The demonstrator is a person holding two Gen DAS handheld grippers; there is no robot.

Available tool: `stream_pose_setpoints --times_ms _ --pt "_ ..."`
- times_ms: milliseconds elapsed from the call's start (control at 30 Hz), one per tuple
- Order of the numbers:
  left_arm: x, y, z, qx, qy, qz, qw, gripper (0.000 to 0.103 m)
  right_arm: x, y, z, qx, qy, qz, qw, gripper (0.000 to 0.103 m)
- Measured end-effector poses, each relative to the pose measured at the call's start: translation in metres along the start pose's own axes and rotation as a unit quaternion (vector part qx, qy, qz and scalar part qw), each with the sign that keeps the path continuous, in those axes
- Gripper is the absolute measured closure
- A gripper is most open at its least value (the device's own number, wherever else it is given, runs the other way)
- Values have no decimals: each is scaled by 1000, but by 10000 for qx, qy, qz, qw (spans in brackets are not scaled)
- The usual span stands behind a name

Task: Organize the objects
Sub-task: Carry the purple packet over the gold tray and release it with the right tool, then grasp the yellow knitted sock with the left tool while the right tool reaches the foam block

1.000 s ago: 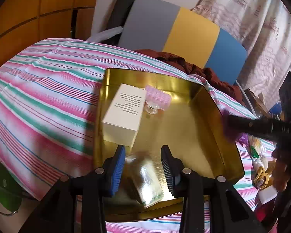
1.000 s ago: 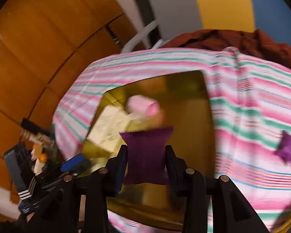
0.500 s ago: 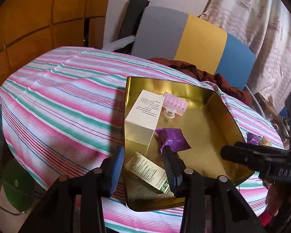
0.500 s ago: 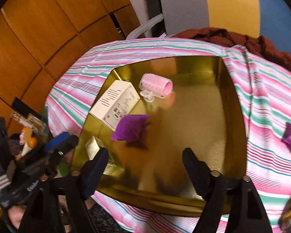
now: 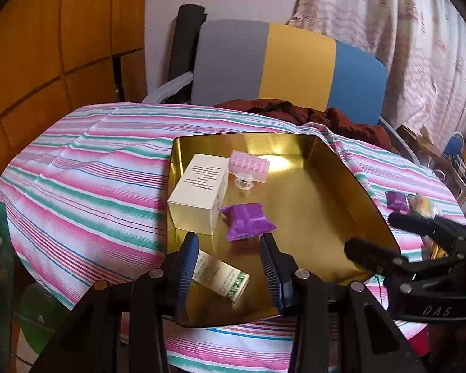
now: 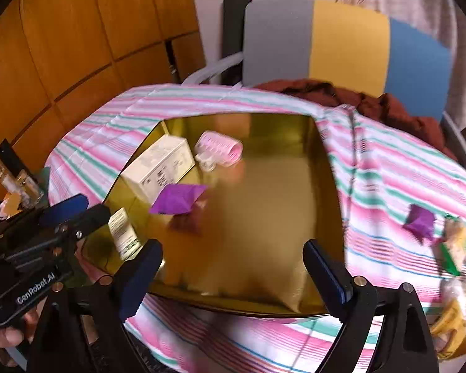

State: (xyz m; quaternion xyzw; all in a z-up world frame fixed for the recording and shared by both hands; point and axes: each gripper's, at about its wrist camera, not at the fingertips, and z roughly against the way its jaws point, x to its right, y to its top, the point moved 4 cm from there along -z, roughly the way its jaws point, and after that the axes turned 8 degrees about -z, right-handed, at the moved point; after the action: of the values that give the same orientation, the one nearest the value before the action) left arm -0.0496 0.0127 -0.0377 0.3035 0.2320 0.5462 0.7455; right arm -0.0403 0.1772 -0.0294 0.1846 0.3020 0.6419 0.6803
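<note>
A gold tray (image 5: 351, 192) (image 6: 323, 168) lies on the striped tablecloth. In it are a cream box (image 5: 198, 194) (image 6: 158, 166), a pink hair roller (image 5: 248, 166) (image 6: 220, 150), a purple packet (image 5: 248, 220) (image 6: 178, 200) and a small green-printed box (image 5: 222, 276) (image 6: 122, 233). My left gripper (image 5: 230, 267) is open above the tray's near edge, the small box lying loose below it. My right gripper (image 6: 233, 267) is wide open and empty over the tray's near edge. Another purple packet (image 5: 396, 200) (image 6: 419, 219) lies on the cloth right of the tray.
Several snack packets (image 6: 453, 248) lie at the table's right edge. A brown garment (image 5: 310, 116) is heaped behind the tray by a grey, yellow and blue chair (image 5: 282, 65). Wood panels (image 6: 62, 46) stand to the left. Striped cloth (image 5: 93, 171) spreads left of the tray.
My right gripper opened and let the purple packet drop into the tray, then drew back. My left gripper rose and pulled back, leaving the small box in the tray.
</note>
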Motion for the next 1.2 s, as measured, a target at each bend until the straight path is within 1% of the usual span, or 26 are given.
stream_pose_setpoints --times_ms 200,367,667,833,933,1033,1167,1200 --pt "14 -2 2 -21 -58 -179 9998 62 13 1 11 253 -238 -77 9994 4" --pt "22 -3 2 -45 -108 -314 9994 62 28 -5 15 279 -351 -253 9987 2" --pt "36 -5 1 -80 -257 -508 9983 62 74 -16 29 320 -681 -677 9949 0" --pt "47 -3 0 -62 -416 -645 9970 62 115 -23 47 386 -1031 -992 9890 0" --pt "57 -1 -2 -57 -547 -760 9956 62 146 -26 62 437 -1269 -1258 9829 0" --pt "68 1 -2 -60 -681 -884 9937 62 176 -28 78 399 -1525 -1433 9771 0" --pt "90 5 -3 -54 -915 -1102 9897 62 217 -30 108 423 -1825 -1649 9684 0" --pt "95 6 -3 -50 -987 -1157 9884 62 230 -32 118 468 -1922 -1766 9642 0"
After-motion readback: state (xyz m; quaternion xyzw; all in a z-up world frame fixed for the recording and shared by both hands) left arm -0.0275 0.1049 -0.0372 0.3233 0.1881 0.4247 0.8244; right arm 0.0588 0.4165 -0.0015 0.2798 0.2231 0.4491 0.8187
